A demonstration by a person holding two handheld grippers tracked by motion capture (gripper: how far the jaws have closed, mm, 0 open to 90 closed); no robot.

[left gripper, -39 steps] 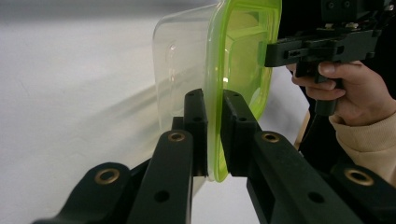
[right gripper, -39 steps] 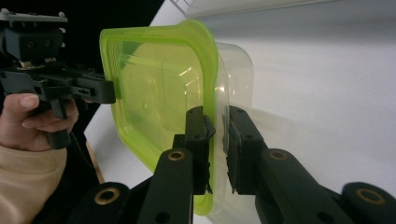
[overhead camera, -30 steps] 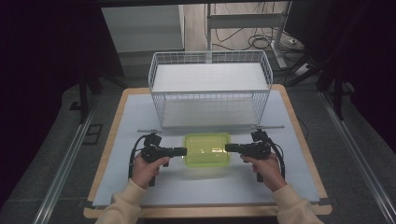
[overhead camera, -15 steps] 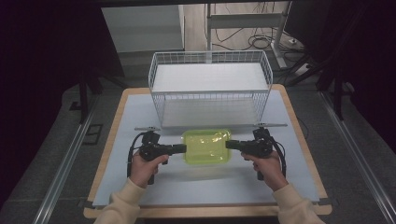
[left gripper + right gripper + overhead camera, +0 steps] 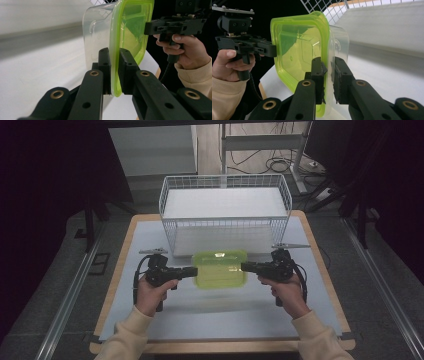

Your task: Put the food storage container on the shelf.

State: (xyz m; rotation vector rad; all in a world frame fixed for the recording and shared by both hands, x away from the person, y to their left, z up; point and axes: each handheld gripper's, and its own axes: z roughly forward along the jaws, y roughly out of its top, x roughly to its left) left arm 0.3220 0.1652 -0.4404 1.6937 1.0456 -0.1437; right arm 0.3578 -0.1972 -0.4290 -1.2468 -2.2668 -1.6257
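A clear plastic container with a yellow-green lid [image 5: 220, 268] hangs a little above the table, just in front of the white wire basket [image 5: 225, 215]. My left gripper [image 5: 194, 271] is shut on the rim at its left end, and my right gripper [image 5: 245, 266] is shut on the rim at its right end. In the left gripper view the jaws pinch the green lid edge [image 5: 114, 70], with the other gripper and hand [image 5: 175, 27] beyond. The right gripper view has the pads clamped on the container's rim [image 5: 327, 50], the lid facing left.
The white table mat [image 5: 220, 315] lies on a wooden board. The wire basket stands at the back middle with a white liner inside. Dark floor and metal rails flank the table; cables lie on the floor behind.
Both grippers have risen together with the container, lifting it off the table and nearer to the basket's front in the high view.
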